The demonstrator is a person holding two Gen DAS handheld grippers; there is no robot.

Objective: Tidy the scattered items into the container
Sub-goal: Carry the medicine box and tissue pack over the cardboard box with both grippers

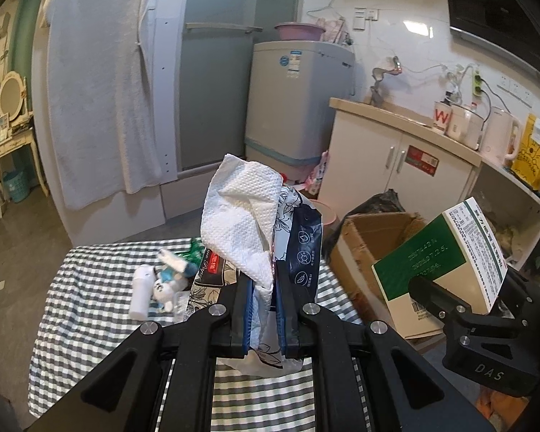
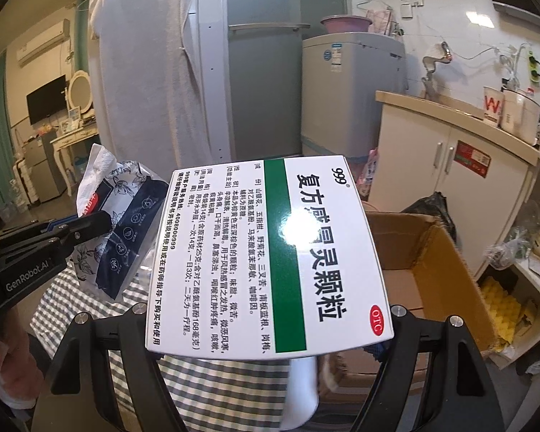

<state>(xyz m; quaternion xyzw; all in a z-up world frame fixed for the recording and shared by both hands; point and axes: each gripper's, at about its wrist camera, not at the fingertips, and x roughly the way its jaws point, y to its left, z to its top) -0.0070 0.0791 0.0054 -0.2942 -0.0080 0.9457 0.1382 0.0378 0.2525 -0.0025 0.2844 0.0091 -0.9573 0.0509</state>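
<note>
Checked cloth covers the tabletop (image 1: 90, 309), which stands in a small kitchen with a washing machine (image 1: 298, 100) and white cabinet (image 1: 396, 165) behind. Left wrist view: the left gripper (image 1: 264, 309) is clamped on a tissue pack (image 1: 298, 241), a white sheet sticking up from it, held above the cloth. Only this view shows the items left on the tabletop: a white bottle (image 1: 140, 291) and small toys (image 1: 169, 273) lying close together near the far left edge. Right wrist view: the right gripper (image 2: 270, 327) grips a green-and-white medicine box (image 2: 270, 252), its printed face filling the middle of the frame and hiding the fingertips. This view alone shows the inside of the open cardboard box (image 2: 439, 270), standing just past the tabletop's right edge, beside a low shelf (image 2: 529, 288). Both held items are in the air, near each other, short of the cardboard box.
</note>
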